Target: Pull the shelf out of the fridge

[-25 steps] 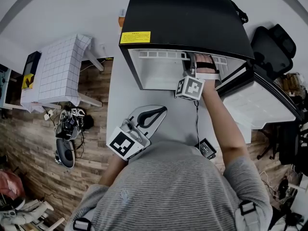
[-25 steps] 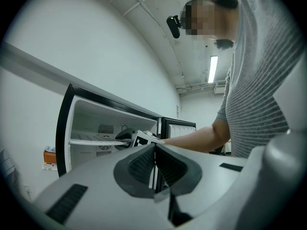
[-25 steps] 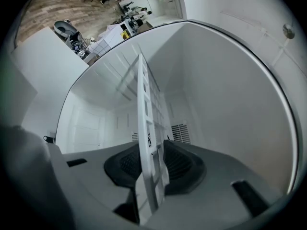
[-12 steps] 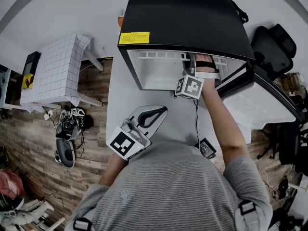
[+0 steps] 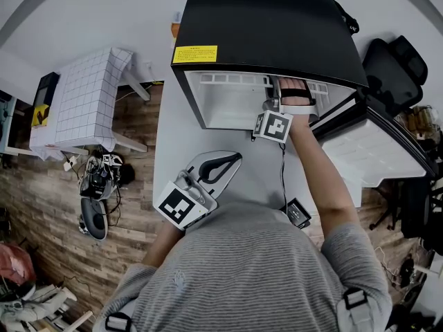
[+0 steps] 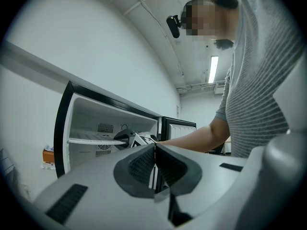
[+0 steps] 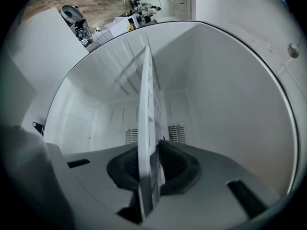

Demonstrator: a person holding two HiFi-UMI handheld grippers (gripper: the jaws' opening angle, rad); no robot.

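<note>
One black fridge (image 5: pixel 266 26) on the desk (image 5: pixel 173 137), with its one door (image 5: pixel 374 151) swung open. One white shelf (image 7: pixel 146 128), seated inside the cavity and gripped at the front edge by the right hand-held gripper (image 7: pixel 152 164), jaws just closed down onto it. Two hand-held grippers in all. Left hand-held gripper (image 6: pixel 155 164) pressed fully together, empty, held level over the desk, short of the fridge.

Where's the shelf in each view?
Head view: shelf, white gridded strip under the fridge's black top.
Left gripper view: shelf, thin white horizontal bar, left of centre.
Right gripper view: shelf, edge-on, upright, dead centre.
Shared landmark: fridge's white interior.
</note>
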